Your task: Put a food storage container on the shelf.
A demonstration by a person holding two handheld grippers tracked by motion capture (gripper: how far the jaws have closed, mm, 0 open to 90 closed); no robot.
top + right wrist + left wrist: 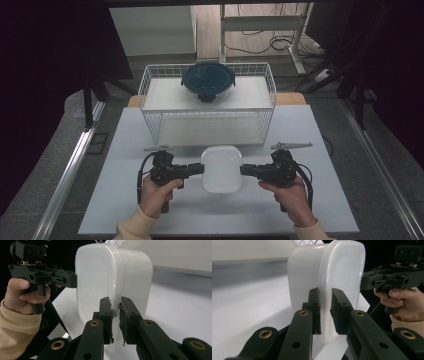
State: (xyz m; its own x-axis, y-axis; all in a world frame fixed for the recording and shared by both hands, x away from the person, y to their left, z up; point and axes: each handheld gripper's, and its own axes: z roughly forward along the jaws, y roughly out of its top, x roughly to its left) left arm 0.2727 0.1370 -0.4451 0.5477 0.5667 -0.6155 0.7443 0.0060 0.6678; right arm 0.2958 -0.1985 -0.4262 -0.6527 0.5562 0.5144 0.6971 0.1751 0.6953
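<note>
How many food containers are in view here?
2: a white container gripped on both sides by the left gripper and right gripper; a dark-lidded one atop the wire basket.

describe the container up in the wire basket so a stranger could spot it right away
Look to the far side of the table, where a white wire basket stands. On its upper shelf sits a round container with a dark blue-green clip lid. Unlike the white rounded-square container near the person, it is round, dark-topped and touched by neither gripper.

A white container [221,168] sits before a white wire basket [150,95] holding a dark teal lid [207,78], with black grippers.
</note>
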